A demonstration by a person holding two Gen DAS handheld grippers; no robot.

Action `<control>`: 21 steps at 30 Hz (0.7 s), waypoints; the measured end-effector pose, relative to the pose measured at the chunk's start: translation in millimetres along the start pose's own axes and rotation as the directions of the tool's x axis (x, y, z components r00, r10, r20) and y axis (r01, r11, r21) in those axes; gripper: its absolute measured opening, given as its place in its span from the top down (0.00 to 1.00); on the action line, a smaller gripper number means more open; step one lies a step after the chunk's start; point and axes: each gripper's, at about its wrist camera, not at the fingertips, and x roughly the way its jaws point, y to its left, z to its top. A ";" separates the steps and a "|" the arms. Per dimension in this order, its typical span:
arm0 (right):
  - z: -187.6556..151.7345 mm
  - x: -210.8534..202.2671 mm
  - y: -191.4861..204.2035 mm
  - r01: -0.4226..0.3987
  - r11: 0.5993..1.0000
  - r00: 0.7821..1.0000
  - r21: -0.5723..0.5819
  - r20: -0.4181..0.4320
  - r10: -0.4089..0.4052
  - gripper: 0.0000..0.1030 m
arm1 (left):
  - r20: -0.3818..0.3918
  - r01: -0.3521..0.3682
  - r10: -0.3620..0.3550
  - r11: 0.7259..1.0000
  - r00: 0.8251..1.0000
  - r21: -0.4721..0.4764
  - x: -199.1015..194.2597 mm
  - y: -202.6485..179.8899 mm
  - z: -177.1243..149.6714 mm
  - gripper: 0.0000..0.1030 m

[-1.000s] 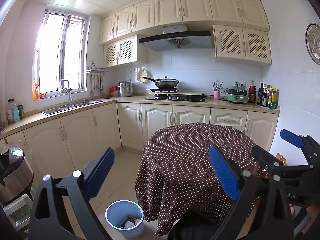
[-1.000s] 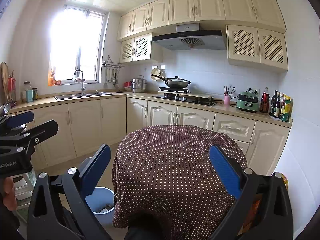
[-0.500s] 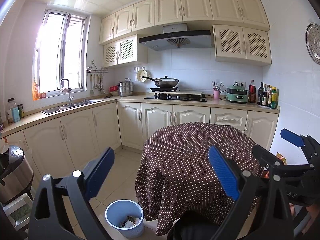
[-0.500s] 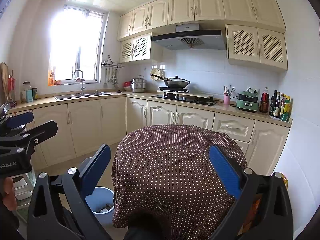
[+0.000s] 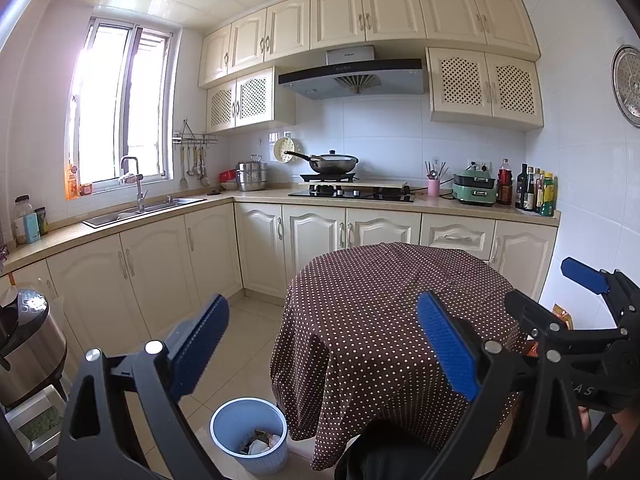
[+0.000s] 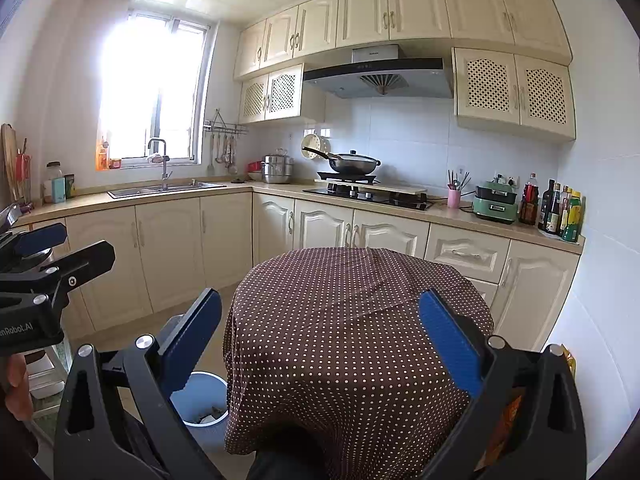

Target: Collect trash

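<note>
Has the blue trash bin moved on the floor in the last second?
No. The blue trash bin sits at the same spot beside the tablecloth's hanging edge.

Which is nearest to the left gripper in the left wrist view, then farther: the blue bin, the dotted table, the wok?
From the left gripper:
1. Blue bin, on the floor below, left of the table.
2. Dotted table, ahead, right of centre.
3. Wok, on the stove at the back counter.
</note>
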 end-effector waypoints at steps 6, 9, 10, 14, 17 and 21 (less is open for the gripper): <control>1.2 0.5 -2.1 -0.001 1.000 1.000 0.001 -0.002 0.001 0.07 | -0.003 -0.001 0.001 1.000 1.000 0.001 0.8 1.1 0.3 0.10; 1.2 0.5 -2.5 -0.002 1.000 1.000 0.001 -0.004 0.002 0.07 | -0.004 0.000 0.000 1.000 1.000 0.000 0.6 1.2 0.3 0.10; 1.1 0.2 -2.2 -0.002 1.000 1.000 0.001 -0.003 0.002 0.07 | -0.004 0.000 0.000 1.000 1.000 0.001 0.7 1.2 0.4 0.10; 1.1 0.0 -2.4 -0.003 1.000 1.000 0.002 -0.005 0.003 0.07 | -0.006 0.000 0.000 1.000 1.000 0.002 0.6 1.1 0.2 0.10; 0.5 -0.2 -2.3 -0.003 1.000 1.000 0.001 -0.006 0.003 0.07 | -0.008 0.000 0.000 1.000 1.000 0.002 1.0 1.9 -0.7 0.10; 0.2 0.1 -3.1 -0.009 1.000 1.000 0.004 -0.006 0.009 0.07 | -0.008 0.000 0.000 1.000 1.000 0.001 1.4 1.8 -0.5 0.10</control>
